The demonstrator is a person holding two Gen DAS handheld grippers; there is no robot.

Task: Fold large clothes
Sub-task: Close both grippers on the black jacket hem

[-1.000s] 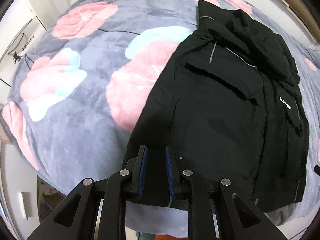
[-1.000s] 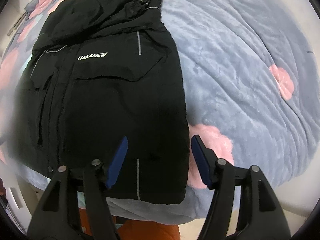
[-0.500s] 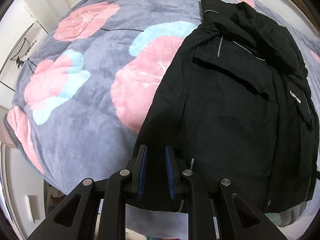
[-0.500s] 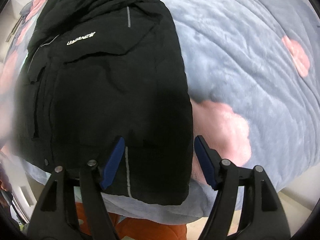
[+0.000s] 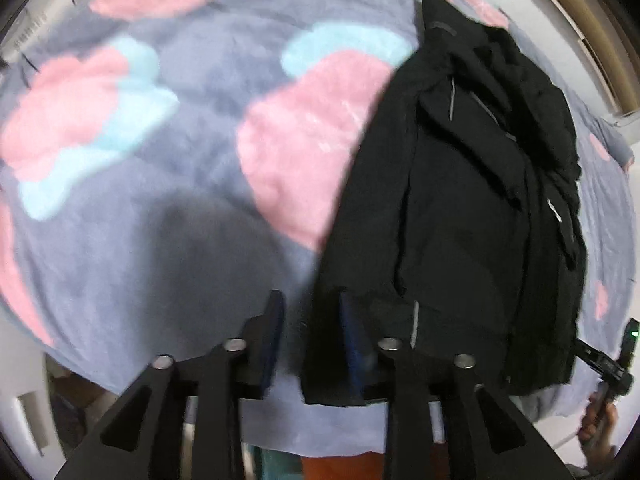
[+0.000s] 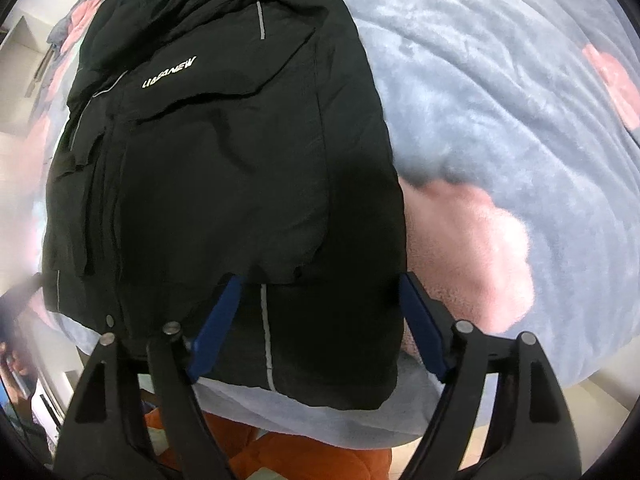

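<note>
A black jacket point(image 5: 472, 216) point(image 6: 224, 168) with white chest lettering and thin reflective strips lies flat on the bed, hem toward me. My left gripper point(image 5: 310, 304) hovers over the hem's left corner, its jaws opening; the jacket's left edge runs between the blue pads, which are not pressing on it. My right gripper point(image 6: 320, 284) hangs over the hem's right corner with its jaws opening wide. The fabric sits between its blue fingers point(image 6: 218, 320), with no pad pressing on it.
A plush grey-blue blanket point(image 5: 168, 216) point(image 6: 500, 92) with pink and pale blue blotches covers the bed. The bed's front edge lies just below both grippers. Orange fabric point(image 6: 288, 452) shows beneath it. A person's hand holding the other gripper point(image 5: 600, 420) appears at bottom right.
The left gripper slid left to the jacket's left hem corner and its jaws parted. The right gripper dropped closer to the hem and its jaws spread wider.
</note>
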